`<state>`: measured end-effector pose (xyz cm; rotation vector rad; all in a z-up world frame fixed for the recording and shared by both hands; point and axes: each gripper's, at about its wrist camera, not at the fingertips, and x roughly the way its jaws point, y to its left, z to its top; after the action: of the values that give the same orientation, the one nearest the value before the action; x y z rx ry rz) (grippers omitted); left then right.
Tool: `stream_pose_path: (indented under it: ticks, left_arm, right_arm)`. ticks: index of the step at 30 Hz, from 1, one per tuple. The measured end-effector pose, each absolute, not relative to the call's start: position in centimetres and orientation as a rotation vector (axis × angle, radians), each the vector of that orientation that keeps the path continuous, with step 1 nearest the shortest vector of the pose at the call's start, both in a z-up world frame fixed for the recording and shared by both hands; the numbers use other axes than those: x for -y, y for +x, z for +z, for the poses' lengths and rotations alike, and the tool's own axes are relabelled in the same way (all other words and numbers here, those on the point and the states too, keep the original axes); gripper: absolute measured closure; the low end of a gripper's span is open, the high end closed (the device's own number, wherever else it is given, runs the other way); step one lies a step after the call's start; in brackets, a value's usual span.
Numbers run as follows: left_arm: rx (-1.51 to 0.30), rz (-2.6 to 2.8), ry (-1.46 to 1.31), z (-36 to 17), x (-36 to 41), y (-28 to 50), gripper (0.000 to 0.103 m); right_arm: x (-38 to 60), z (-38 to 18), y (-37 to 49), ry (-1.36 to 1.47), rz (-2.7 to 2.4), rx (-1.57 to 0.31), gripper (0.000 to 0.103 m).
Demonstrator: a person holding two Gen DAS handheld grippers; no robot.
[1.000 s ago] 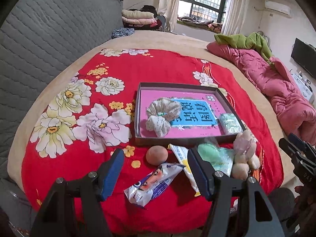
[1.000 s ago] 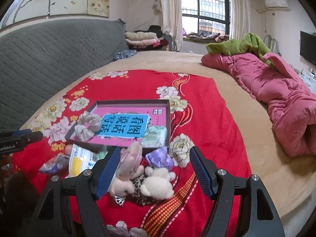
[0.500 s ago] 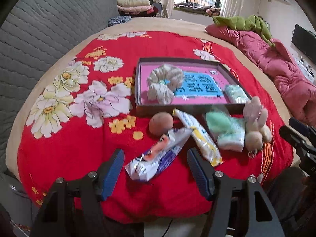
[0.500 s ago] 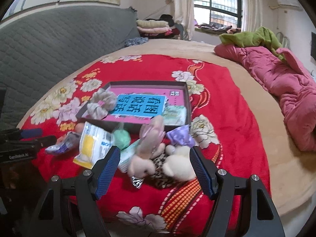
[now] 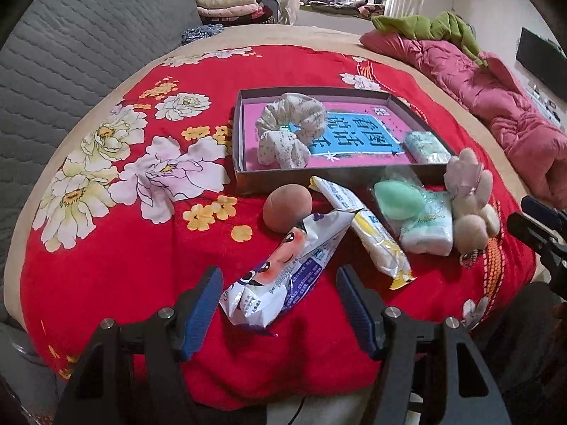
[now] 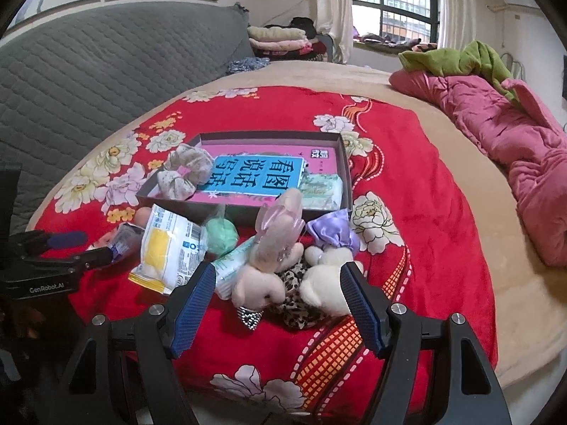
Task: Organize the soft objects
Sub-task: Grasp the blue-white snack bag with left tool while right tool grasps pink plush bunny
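Left gripper (image 5: 278, 299): jaws wide apart, holding nothing; the near end of the snack packet sits between the blue pads without touching them.
Right gripper (image 6: 278, 295): jaws spread, nothing gripped; the plush toys lie between and just beyond the pads.
Snack packet (image 5: 283, 269): white with a cartoon face, lying at a slant on the red blanket, its far end against the ball.
Plush toys (image 6: 283, 265): a cluster of pale bears and a pink rabbit on a leopard-print scrap, in front of the box's near right corner.
Yellow packet (image 5: 365, 232): long, white and yellow, between the snack packet and the tissue pack.
Tissue pack (image 5: 427, 228): pale green, with a green sponge (image 5: 398, 196) resting on it in clear wrap.
Ball (image 5: 287, 207): tan, just in front of the box wall.
Purple pouch (image 6: 329, 228): satin, beside the toys, near the box.
Box (image 5: 244, 163): shallow, dark-walled, pink and blue print inside; it holds a scrunchie (image 5: 290, 131) at the left and a second green pack (image 5: 425, 147) at the right.
Blanket (image 5: 117, 248): red with flowers, spread over a beige bed.
Quilt (image 6: 514, 141): pink, bunched at the far right.
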<state>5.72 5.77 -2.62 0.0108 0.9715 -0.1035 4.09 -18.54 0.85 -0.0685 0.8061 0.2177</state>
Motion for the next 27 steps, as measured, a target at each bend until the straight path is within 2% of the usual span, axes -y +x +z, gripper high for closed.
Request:
stream_pose_path:
  ticks: [22,24,27]
  left_arm:
    - [-1.019,-0.118,-0.011,-5.5,-6.0,7.9,0.037]
    - [-1.017,-0.119,0.002,-5.6,-5.8,7.9,0.037]
    - [-1.018,-0.120,0.002,-5.8,-5.8,8.1,0.037]
  right_arm:
    - [17.4,-2.7,8.9,-0.060,0.152,-0.851,0.029]
    - [17.5,-2.9,9.1,-0.057,0.151,-0.850,0.033]
    - [17.7,-2.9,9.3,-0.046,0.161,-0.839,0.046]
